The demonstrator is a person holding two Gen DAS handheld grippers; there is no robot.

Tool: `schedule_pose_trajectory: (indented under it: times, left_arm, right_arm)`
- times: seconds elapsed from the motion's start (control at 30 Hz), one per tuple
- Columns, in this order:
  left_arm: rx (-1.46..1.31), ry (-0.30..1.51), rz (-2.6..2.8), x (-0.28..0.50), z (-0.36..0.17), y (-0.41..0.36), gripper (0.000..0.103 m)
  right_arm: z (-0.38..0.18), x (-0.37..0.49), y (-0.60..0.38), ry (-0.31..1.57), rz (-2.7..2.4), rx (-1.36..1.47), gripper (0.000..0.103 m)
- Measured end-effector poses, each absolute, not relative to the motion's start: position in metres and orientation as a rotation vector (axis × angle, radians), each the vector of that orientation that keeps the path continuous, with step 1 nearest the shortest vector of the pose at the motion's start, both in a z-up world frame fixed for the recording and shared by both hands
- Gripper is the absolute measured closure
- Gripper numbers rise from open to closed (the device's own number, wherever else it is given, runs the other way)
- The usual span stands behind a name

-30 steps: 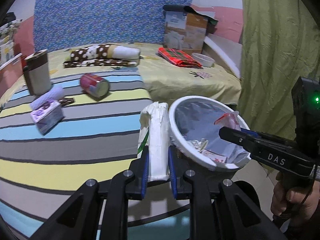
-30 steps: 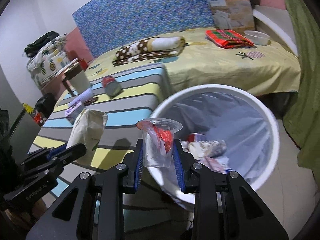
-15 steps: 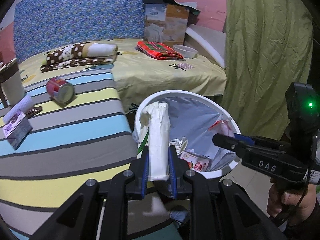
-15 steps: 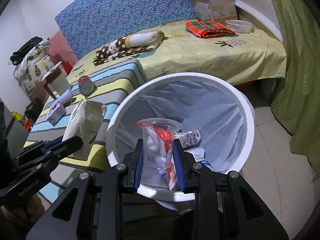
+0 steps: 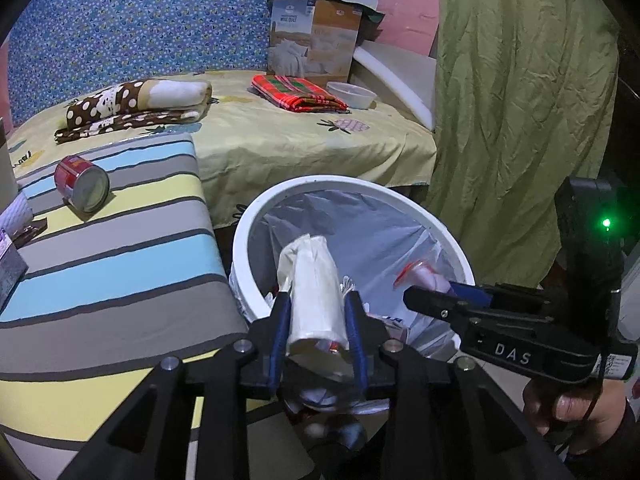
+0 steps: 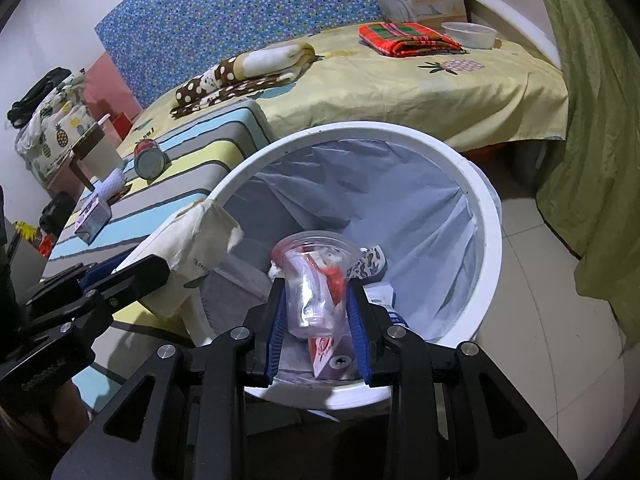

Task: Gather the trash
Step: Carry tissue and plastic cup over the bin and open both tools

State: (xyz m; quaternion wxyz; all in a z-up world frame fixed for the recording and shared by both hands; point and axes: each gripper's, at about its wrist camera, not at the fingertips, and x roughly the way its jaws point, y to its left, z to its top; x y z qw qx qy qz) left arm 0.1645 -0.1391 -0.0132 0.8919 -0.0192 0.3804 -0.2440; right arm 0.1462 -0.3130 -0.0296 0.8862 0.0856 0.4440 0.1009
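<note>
A white trash bin with a grey liner stands on the floor beside the bed; it also shows in the right wrist view with several bits of trash inside. My left gripper is shut on a white paper bag held over the bin's near rim. The bag also shows in the right wrist view. My right gripper is shut on a clear plastic cup with red scraps in it, held above the bin's opening. The right gripper also shows in the left wrist view.
A red tin can lies on the striped mat. A small box and a mug are further left. A folded spotted blanket, red plaid cloth and white bowl lie on the bed. Green curtain hangs at right.
Both grippers have moved from beside the striped mat to over the bin, carrying the paper bag and the plastic cup. Both stay shut.
</note>
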Motion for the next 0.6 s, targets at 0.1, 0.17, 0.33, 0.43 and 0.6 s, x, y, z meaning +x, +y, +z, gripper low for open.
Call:
schedule_pose_trajectory:
  times: [0.1,0.17,0.33,0.43,0.6]
  left_arm:
    - [-0.047,0.787,-0.509,0.164,-0.013,-0.139,0.071]
    - [-0.046,0.786,-0.509,0.164,-0.013,-0.139,0.07]
    - [-0.046,0.78,-0.501,0.161,-0.01,-0.136,0.068]
    - [-0.051,0.771,-0.5,0.158,-0.007,-0.134,0.066]
    - [-0.057,0.756,-0.493,0.154,0.0,-0.129,0.066]
  right_arm:
    - [-0.028,0.145,-0.315,0.915,0.21,0.185,0.063]
    - [-0.027,0.145,-0.315,0.908,0.208,0.185,0.061]
    - [-0.024,0.142,-0.315,0.9,0.21,0.195,0.059]
    - [-0.02,0.139,-0.315,0.891,0.209,0.196,0.058]
    - [-0.013,0.133,-0.314,0.874,0.208,0.193,0.058]
